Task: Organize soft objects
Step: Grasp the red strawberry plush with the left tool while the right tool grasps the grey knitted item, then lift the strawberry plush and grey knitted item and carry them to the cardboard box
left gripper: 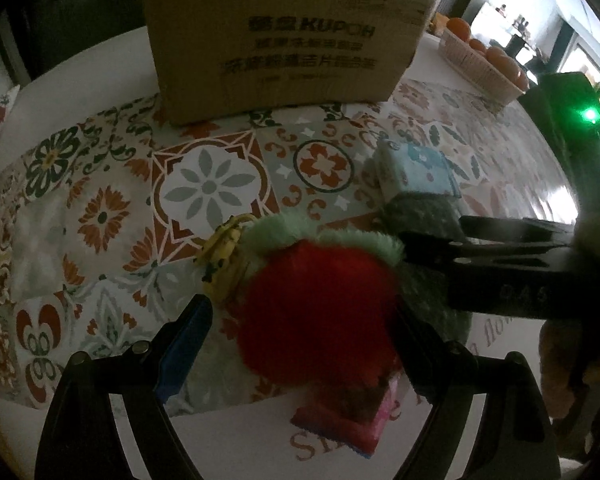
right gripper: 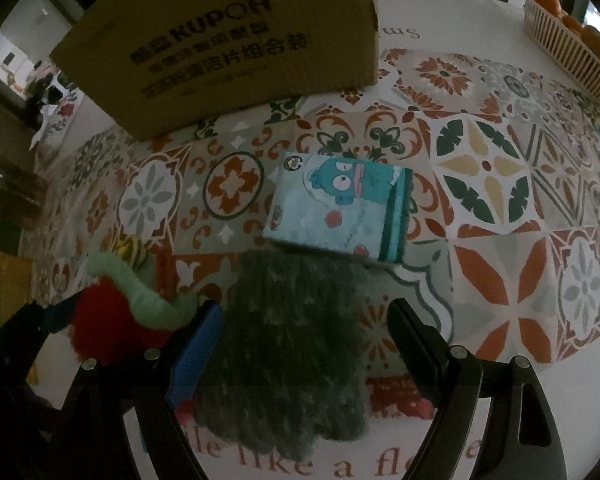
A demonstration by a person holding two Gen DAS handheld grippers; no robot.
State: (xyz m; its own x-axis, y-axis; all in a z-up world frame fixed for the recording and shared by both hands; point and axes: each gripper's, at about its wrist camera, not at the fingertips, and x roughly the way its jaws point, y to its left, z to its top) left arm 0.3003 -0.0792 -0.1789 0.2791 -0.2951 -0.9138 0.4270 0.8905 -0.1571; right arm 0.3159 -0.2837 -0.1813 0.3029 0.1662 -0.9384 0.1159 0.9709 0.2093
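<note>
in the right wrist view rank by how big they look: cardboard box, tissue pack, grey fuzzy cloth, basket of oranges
1. cardboard box
2. grey fuzzy cloth, though it lies nearest the camera, which inflates it
3. tissue pack
4. basket of oranges, far off and cut by the frame edge

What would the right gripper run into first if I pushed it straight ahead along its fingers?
Probably the dark green fuzzy cloth, already lying between the open fingers of the right gripper. Past it, the blue cartoon tissue pack sits on the cloth's far edge; the cardboard box stands further back.

My left tongs point(left gripper: 298, 334) and right tongs point(right gripper: 306, 346) are black, with blue pads point(left gripper: 184, 350) and silver screws point(right gripper: 456, 352).
</note>
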